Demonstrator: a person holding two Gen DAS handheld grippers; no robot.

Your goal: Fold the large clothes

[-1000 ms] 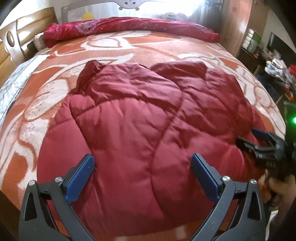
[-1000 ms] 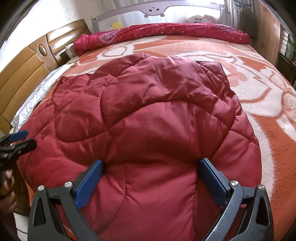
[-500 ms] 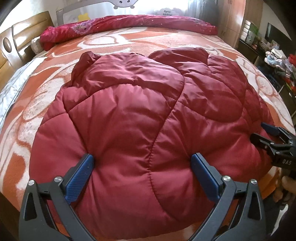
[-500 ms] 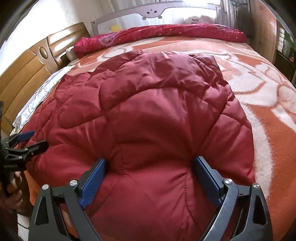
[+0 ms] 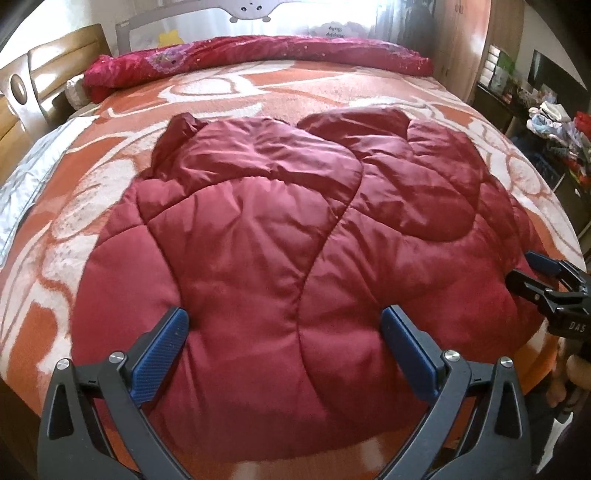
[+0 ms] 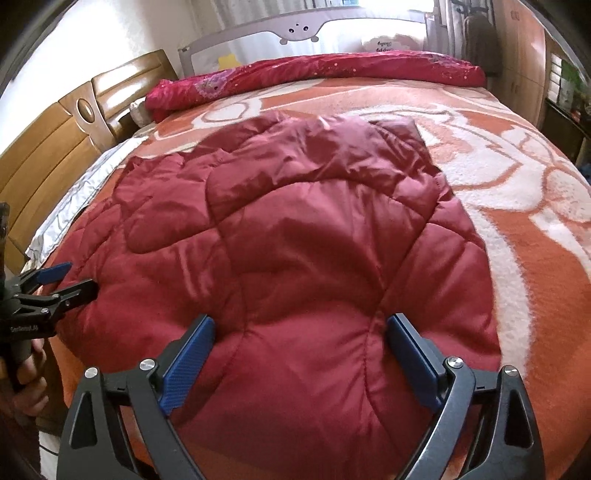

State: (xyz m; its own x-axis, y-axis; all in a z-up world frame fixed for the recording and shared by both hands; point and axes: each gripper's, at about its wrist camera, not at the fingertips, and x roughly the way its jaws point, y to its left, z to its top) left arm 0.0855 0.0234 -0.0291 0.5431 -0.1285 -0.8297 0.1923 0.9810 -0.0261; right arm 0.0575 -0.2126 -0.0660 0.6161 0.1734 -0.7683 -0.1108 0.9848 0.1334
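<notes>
A dark red padded jacket (image 5: 295, 229) lies spread on the orange and white blanket (image 5: 229, 96) of a bed, its near hem at the bed's front edge. My left gripper (image 5: 284, 321) hovers open over the near left part of the jacket, and the padding bulges between its blue pads (image 5: 166, 343). My right gripper (image 6: 300, 326) stands wide over the near right part of the jacket (image 6: 314, 240), also with padding between its pads and no clear pinch. Each gripper shows in the other's view: the right gripper (image 5: 543, 277) at the right edge, the left gripper (image 6: 55, 284) at the left edge.
A rolled red floral quilt (image 5: 258, 55) lies along the far side of the bed. A wooden headboard (image 6: 48, 147) stands at the left, and a grey bed rail (image 6: 303, 26) at the back. Cluttered shelves (image 5: 554, 122) are at the right. A hand (image 6: 29, 380) holds the left gripper's handle.
The right gripper's jaws have narrowed slightly and it has shifted a little across the jacket. The left view neared the jacket, then drew back. The jacket lies about where it was.
</notes>
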